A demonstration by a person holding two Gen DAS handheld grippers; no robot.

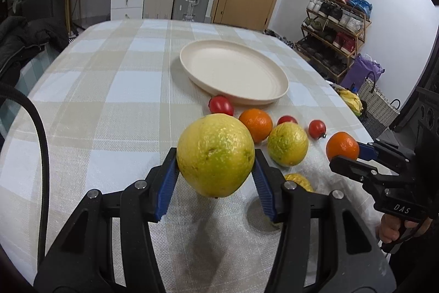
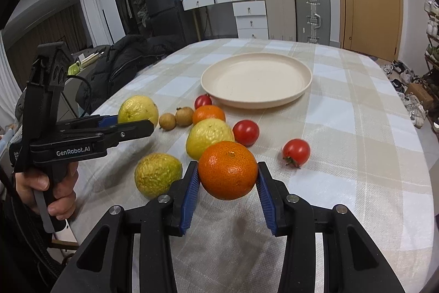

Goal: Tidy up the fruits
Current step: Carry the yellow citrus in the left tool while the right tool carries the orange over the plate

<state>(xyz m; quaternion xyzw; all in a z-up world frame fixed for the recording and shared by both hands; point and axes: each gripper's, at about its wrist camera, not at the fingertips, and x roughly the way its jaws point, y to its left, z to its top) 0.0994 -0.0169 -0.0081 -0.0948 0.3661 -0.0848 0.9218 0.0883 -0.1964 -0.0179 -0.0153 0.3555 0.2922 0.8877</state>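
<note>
Checked tablecloth under cream plate, left gripper fingers clamping yellow citrus, right gripper gripping orange, possibly suitcases behind.

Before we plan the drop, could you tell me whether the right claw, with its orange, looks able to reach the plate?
Probably yes: the right claw is shut on the orange, held above the cloth, and the plate lies ahead, beyond the lemon and tomatoes, which it can pass over.

Behind the yellow-green citrus, a third yellow fruit shows only its top past a blue finger pad, and one tomato peeks from behind a smaller citrus.
</note>
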